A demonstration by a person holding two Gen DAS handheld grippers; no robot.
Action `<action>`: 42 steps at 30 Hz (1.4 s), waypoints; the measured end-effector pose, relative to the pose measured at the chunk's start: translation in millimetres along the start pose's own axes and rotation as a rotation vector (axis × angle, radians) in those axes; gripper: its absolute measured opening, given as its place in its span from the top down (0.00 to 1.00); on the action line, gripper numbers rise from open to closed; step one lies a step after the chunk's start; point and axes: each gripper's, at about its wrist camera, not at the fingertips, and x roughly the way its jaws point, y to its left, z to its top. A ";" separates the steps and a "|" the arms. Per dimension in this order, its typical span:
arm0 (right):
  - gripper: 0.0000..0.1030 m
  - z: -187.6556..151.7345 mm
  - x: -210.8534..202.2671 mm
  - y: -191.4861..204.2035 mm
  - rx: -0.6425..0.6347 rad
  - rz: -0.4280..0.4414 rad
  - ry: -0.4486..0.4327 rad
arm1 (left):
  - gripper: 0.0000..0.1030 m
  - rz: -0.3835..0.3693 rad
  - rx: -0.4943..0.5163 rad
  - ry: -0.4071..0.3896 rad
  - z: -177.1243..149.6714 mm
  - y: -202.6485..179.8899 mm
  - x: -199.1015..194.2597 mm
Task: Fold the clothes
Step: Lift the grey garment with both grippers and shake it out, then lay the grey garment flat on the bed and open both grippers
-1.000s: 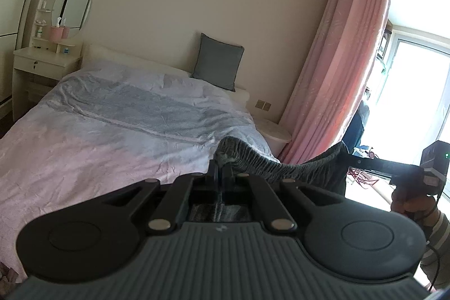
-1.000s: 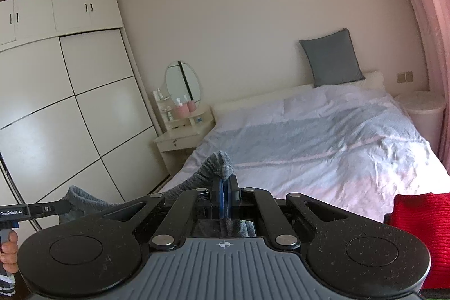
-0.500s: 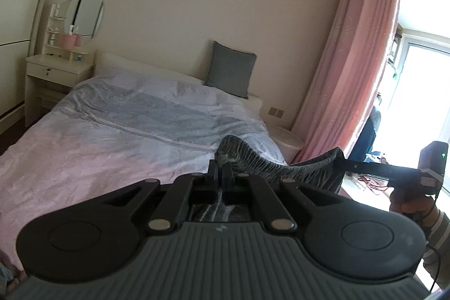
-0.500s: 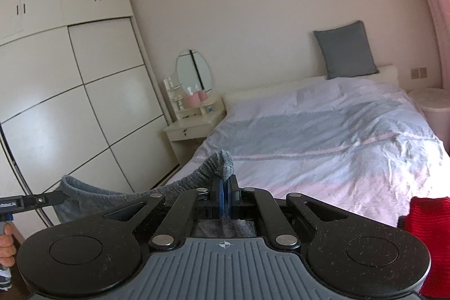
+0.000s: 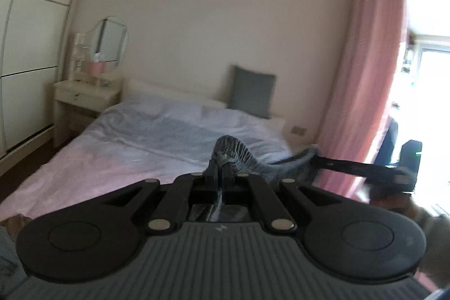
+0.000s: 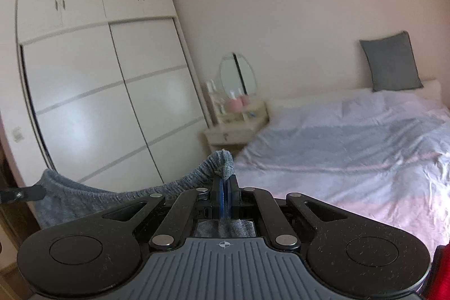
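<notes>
A grey knitted garment (image 5: 239, 156) hangs stretched in the air between my two grippers, in front of the bed (image 5: 157, 142). My left gripper (image 5: 220, 173) is shut on one corner of it. In the left wrist view the cloth runs right to my right gripper (image 5: 317, 159), whose black fingers clamp the far corner. My right gripper (image 6: 225, 182) is shut on its corner of the grey garment (image 6: 219, 162). From there the fabric sags left to my left gripper (image 6: 42, 190). The lower part of the garment is hidden below both tools.
The bed (image 6: 351, 148) has a pale pink and lilac cover and a grey pillow (image 5: 251, 94). A nightstand with a mirror (image 5: 84, 97) stands left of it, beside a white wardrobe (image 6: 98, 92). A pink curtain (image 5: 362, 80) hangs right. Red cloth (image 6: 441, 272) lies low right.
Both grippers have risen and swung with the grey garment still clamped. The left view now shows more wardrobe side, the right view more wardrobe. The cloth stays stretched between them.
</notes>
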 end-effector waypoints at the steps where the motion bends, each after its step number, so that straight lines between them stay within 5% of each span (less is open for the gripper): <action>1: 0.99 -6.1 -13.4 -5.5 0.013 0.002 -0.010 | 1.00 -0.024 0.007 0.005 -6.3 -13.2 -8.2; 4: 0.99 -35.1 -59.5 -29.4 0.053 -0.037 0.023 | 1.00 -0.159 0.003 0.107 -52.6 -64.5 -26.3; 6: 0.99 -66.3 -91.2 -50.4 0.075 -0.152 0.136 | 0.93 -0.285 -0.040 0.282 -99.0 -92.2 -21.2; 8: 0.91 -105.8 -124.5 -76.4 0.151 -0.325 0.261 | 0.92 -0.322 -0.111 0.477 -160.3 -115.6 -13.2; 10: 0.28 -149.2 -166.6 -100.1 0.279 -0.452 0.344 | 0.92 -0.309 -0.173 0.672 -211.5 -127.1 -8.2; 13: 0.23 -200.7 -225.5 -110.9 0.412 -0.577 0.394 | 0.92 -0.230 -0.232 0.818 -255.1 -124.4 -14.0; 19: 0.23 -260.4 -284.7 -107.6 0.651 -0.664 0.465 | 0.84 -0.063 -0.198 0.845 -251.2 -82.7 -17.5; 24: 0.23 -267.7 -294.1 -89.1 0.713 -0.647 0.437 | 0.80 0.041 -0.176 0.811 -244.2 -52.0 -9.3; 38: 0.24 -348.1 -243.0 -20.5 1.081 -0.625 0.321 | 0.68 0.132 -0.307 0.864 -281.0 85.6 25.5; 42: 0.34 -381.0 -215.9 -12.5 1.141 -0.634 0.292 | 0.66 0.156 -0.422 0.859 -306.0 132.7 47.8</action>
